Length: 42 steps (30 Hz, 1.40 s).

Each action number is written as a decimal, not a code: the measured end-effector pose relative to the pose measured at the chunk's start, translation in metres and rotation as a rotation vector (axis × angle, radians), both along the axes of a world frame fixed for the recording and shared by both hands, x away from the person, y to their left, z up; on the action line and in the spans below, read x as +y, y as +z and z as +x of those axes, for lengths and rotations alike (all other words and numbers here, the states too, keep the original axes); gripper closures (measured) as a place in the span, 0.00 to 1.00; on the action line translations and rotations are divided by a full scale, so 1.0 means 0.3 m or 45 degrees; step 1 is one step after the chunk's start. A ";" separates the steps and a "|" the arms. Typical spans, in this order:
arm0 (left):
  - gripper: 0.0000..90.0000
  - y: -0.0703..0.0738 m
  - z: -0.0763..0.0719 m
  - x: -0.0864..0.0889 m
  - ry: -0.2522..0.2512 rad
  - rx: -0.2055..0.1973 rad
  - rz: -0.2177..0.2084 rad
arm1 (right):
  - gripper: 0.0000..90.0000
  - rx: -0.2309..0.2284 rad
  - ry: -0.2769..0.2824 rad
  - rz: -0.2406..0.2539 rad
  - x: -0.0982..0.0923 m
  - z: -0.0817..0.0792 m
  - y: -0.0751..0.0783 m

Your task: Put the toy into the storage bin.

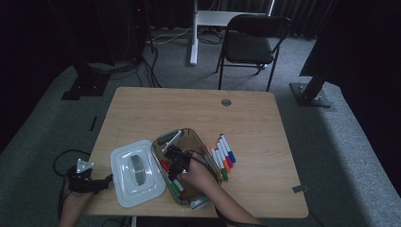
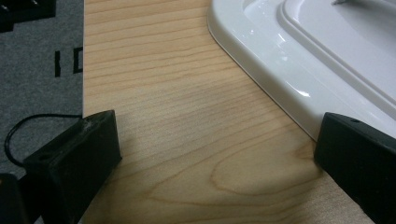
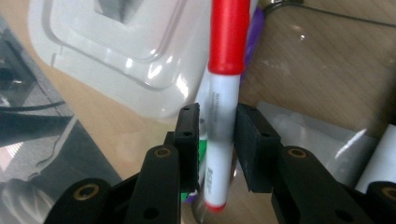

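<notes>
Your right gripper [image 3: 212,135] sits low inside the clear plastic box [image 1: 201,142] with a red-capped marker [image 3: 223,93] standing between its jaws; the pads bracket the white barrel closely, yet a sliver of gap shows on each side, so read it as slack rather than clamped, the marker freed or very nearly so. That puts you at the drop-off step: the marker is down among the others already lying on the box floor, beside a green one. Your left gripper [image 1: 87,182] rests at the near left edge of the table [image 2: 177,140], jaws spread wide with bare wood between them, one jaw just beside the rim of the white lid [image 2: 299,70]. Farther right, a row of markers [image 1: 223,155] lies on the table just outside the box. Next, you likely need to spread the right jaws fully, lift straight up so the red marker isn't dragged out, then swing over to that row.
</notes>
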<state>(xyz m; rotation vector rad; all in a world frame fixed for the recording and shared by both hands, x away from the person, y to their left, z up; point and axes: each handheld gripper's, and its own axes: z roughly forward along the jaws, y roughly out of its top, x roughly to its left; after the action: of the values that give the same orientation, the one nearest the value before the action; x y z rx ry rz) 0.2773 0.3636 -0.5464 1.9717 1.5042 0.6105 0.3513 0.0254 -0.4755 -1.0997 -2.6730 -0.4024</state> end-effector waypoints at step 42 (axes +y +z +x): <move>0.01 0.000 0.000 0.000 0.000 0.000 0.000 | 0.64 -0.429 -0.366 0.216 -0.590 0.090 0.272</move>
<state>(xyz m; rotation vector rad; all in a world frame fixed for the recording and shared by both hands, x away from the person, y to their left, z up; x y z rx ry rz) 0.2773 0.3637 -0.5463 1.9723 1.5042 0.6104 0.3783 -0.1517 -0.3940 -1.4790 -2.6888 -0.9233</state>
